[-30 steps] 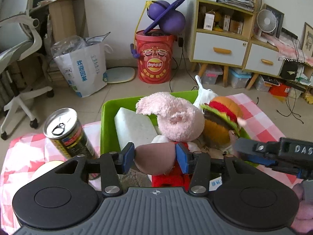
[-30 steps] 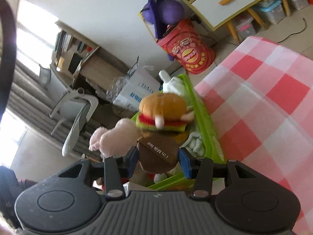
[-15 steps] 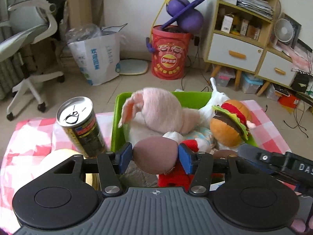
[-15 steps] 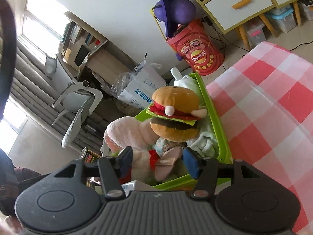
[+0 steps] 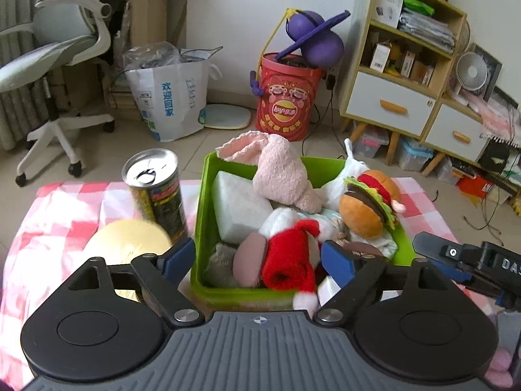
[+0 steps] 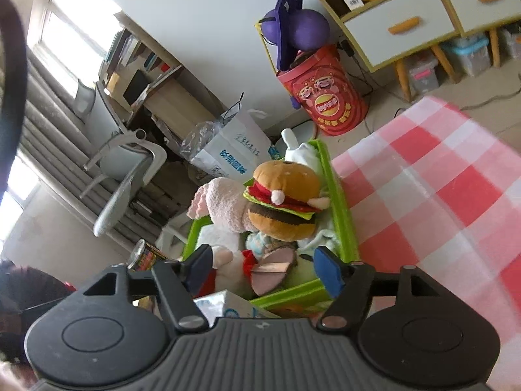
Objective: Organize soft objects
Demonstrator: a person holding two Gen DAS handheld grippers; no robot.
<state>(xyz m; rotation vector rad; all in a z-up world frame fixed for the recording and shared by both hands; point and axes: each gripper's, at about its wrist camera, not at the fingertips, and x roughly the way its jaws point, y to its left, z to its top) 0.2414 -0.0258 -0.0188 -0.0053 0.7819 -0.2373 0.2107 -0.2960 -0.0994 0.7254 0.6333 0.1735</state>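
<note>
Left wrist view: left gripper (image 5: 257, 259) is now standing wide open with nothing between its blue pads, hanging just above the near end of the green bin (image 5: 199, 228). Half a second ago it was pinching the pinkish-brown foot of the red-and-white plush (image 5: 286, 260); that plush is now lying loose in the bin's near end. Release done, so this toy counts as sorted.

Right wrist view: right gripper (image 6: 262, 268) is likewise gaping, holding nothing, over the bin's near corner. The brown tagged piece it gripped a second ago is lying among the toys below.

Farther in, the bin is filling up:
- pink bunny plush (image 5: 280, 172) draping over a white foam block (image 5: 239, 208)
- burger plush (image 5: 369, 203) leaning at the right wall, riding high
- white plush behind it poking over the rim

Outside the bin, on the checked cloth (image 5: 65, 215): a drink can (image 5: 154, 189) touching or just beside the left wall, and a yellow round object (image 5: 127, 239) near the left pad. The can looks hard, probably not for sorting.

Judgement: crowding is the main obstacle; another toy could tip the burger out.
</note>
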